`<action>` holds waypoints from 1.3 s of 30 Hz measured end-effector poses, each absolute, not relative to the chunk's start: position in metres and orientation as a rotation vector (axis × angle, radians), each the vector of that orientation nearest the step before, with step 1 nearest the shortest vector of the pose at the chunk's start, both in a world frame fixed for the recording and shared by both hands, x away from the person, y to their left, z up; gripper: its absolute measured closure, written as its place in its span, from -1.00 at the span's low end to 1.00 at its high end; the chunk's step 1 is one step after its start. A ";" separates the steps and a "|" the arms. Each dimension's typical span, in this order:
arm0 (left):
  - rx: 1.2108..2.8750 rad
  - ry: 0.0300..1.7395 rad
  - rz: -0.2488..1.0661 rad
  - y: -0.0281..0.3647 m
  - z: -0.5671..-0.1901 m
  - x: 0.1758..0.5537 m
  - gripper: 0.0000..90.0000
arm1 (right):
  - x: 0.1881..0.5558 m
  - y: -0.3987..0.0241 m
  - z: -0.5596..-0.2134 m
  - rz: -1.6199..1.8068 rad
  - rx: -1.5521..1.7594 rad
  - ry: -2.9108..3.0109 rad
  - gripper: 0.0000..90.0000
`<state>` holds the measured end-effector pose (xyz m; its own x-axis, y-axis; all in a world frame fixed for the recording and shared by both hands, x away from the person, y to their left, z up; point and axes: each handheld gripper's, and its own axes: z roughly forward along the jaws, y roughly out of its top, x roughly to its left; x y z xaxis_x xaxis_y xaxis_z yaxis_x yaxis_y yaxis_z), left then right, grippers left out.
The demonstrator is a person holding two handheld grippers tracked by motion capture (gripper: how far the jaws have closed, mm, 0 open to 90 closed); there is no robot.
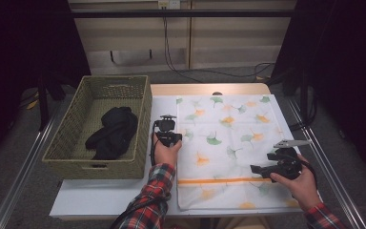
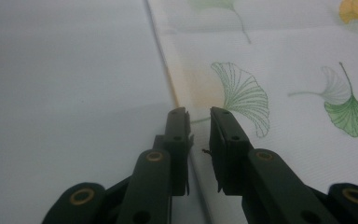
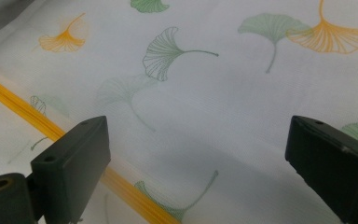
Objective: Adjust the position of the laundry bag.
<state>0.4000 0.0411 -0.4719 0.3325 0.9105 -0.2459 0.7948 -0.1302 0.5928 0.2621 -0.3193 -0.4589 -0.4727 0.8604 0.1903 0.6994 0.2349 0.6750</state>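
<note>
At frame centre, white leaf-printed mesh laundry bag (image 1: 228,143) lay flat on the white table (image 1: 100,195), left gripper (image 2: 199,112) nearly closed, nothing pinched, at its left edge, right gripper (image 3: 196,140) spread wide over the bag's lower right.

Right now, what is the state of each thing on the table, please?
mesh laundry bag: lies flat on the table, orange zipper closed as far as visible.
wicker basket: upright, holds dark clothing.
dark clothing: bunched inside the basket.
left gripper: nearly closed, a narrow gap between the jaws, over the bag's edge; nothing visibly pinched.
right gripper: wide open above the bag, holding nothing.
</note>
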 end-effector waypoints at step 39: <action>1.965 1.574 0.293 0.062 -0.433 0.413 0.99 | 0.264 -0.315 -0.456 1.061 1.453 2.292 -0.86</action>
<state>0.4133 0.0619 -0.4328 0.2733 0.9427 -0.1912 0.8111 -0.1190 0.5727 0.2642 -0.3148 -0.4565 -0.4834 0.8566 0.1806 0.6919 0.2474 0.6783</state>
